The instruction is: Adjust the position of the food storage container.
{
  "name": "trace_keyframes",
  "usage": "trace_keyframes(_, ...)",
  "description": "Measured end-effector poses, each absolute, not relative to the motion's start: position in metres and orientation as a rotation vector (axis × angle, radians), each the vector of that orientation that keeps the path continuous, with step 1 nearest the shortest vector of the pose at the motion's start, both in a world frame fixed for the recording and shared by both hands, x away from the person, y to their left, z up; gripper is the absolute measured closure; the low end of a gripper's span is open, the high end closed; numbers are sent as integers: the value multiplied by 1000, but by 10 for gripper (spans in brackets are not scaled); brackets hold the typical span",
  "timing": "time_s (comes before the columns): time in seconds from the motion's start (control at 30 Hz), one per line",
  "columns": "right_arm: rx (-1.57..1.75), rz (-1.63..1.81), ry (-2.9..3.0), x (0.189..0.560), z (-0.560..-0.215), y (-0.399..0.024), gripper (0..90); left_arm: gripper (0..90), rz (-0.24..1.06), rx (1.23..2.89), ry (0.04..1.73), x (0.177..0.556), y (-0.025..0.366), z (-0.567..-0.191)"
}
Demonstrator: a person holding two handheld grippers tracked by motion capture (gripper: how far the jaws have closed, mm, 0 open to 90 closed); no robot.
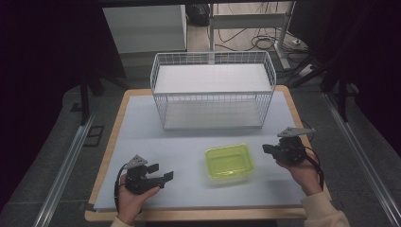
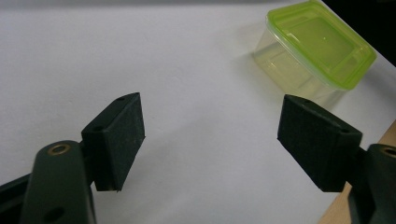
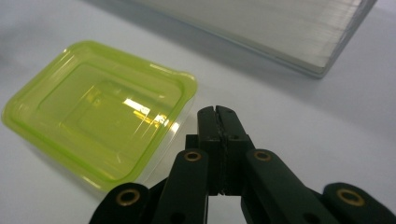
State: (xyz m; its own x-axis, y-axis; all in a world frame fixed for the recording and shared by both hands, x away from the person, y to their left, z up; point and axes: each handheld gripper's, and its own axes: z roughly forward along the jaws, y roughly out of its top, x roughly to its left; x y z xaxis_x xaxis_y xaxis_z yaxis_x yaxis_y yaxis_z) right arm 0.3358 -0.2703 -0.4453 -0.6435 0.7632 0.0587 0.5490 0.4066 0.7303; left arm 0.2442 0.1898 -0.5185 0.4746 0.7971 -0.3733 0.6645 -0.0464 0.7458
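high view: a clear container with a green lid (image 1: 228,163) is seen resting on the white desk (image 1: 142,142), in front of the white wire basket (image 1: 213,90) and between the 2 claws. the right claw (image 1: 268,149) is held just beside the container's right edge, apart from it, with its jaws pressed together on nothing, as is plain in the right gripper view, where the right claw (image 3: 218,112) stands clenched just beside the lid's corner (image 3: 184,86). the left claw (image 1: 161,172) is held low near the desk's front edge, well apart from the container, its jaws spread wide and empty; in the left gripper view bare desk lies between the pads (image 2: 122,140) and the container (image 2: 317,49) sits far ahead to the right. the step in hand is judged to be the approach to the container. for a grasp, the right claw would have to be released first, then set around the container's rim or wall before being clenched.
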Motion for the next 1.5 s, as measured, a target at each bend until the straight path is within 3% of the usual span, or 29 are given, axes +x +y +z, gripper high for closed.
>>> trace_keyframes(0.8, 1118, 907, 2512, 334, -483, -246, 900, 228, 161, 1780, 1242, 245, 185, -522)
trace_keyframes(1.5, 1067, 807, 2526, 329, -482, -233, 900, 229, 164, 1766, 1253, 245, 186, -522)
